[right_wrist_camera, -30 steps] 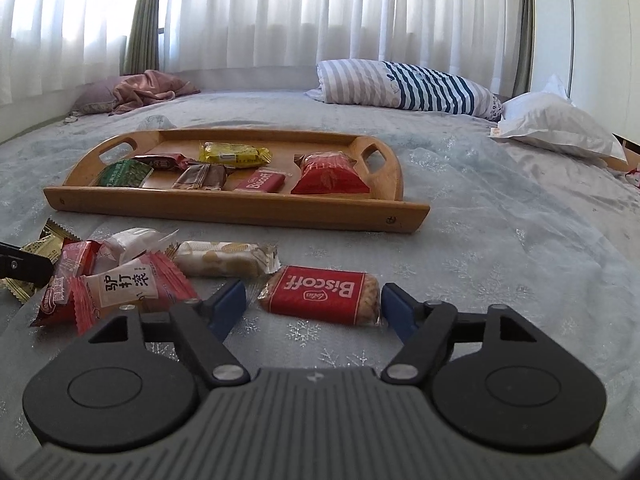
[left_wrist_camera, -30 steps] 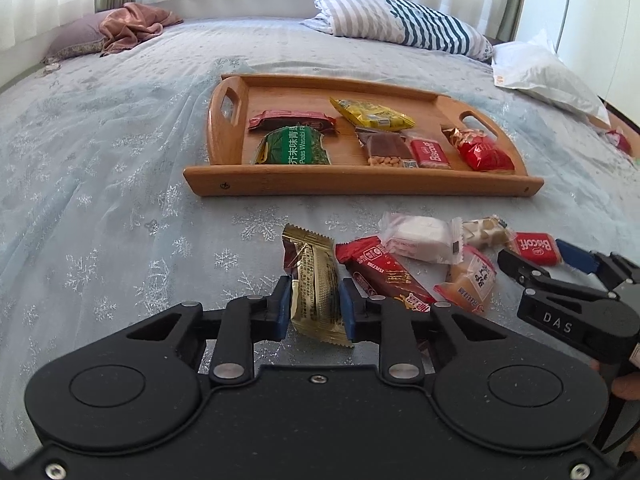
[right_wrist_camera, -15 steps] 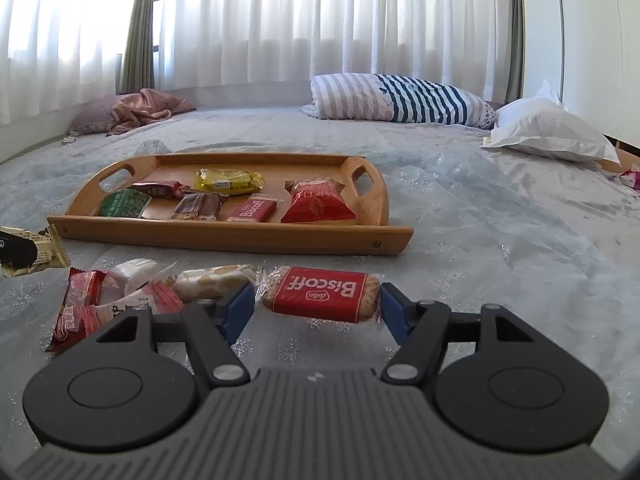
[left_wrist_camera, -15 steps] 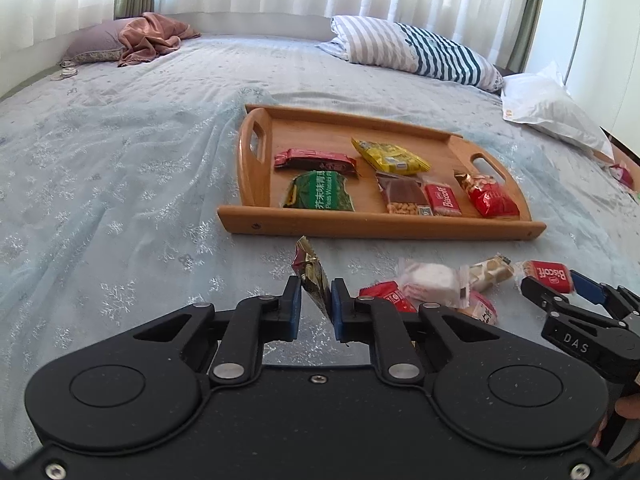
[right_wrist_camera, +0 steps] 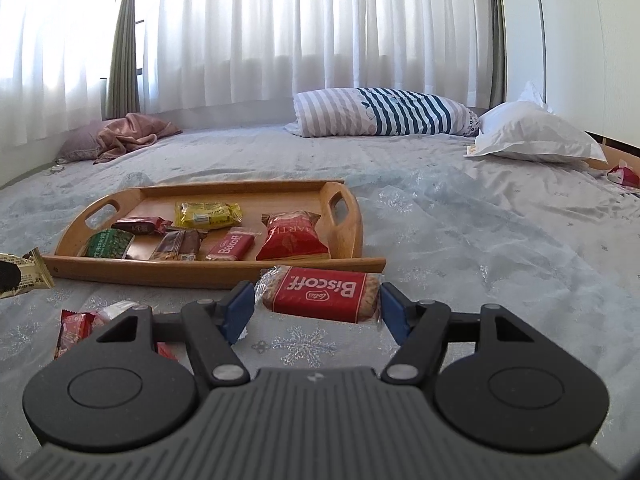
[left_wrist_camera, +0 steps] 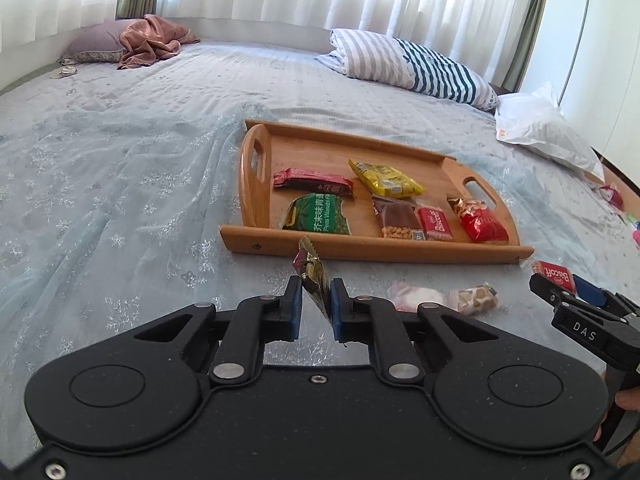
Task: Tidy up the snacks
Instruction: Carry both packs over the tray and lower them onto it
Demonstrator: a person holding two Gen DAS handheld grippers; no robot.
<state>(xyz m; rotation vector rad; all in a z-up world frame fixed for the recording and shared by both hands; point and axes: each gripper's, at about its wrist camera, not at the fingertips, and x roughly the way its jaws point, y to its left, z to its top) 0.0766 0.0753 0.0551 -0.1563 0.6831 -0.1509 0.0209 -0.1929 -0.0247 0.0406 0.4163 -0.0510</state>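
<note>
Left hand-held gripper pinches thin gold foil snack packet edge-on; right hand-held gripper clamps red Biscoff biscuit pack — the foil could slip en route to wooden tray.

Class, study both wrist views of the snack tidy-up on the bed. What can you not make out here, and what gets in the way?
- Left wrist view: the loose snacks near the camera are partly covered by the left gripper.
- Right wrist view: the red packets at lower left are cut off behind the right gripper.
- Right wrist view: the gold packet is clipped by the left edge.
- Both views: small print on the tray snacks is too small to read.
</note>
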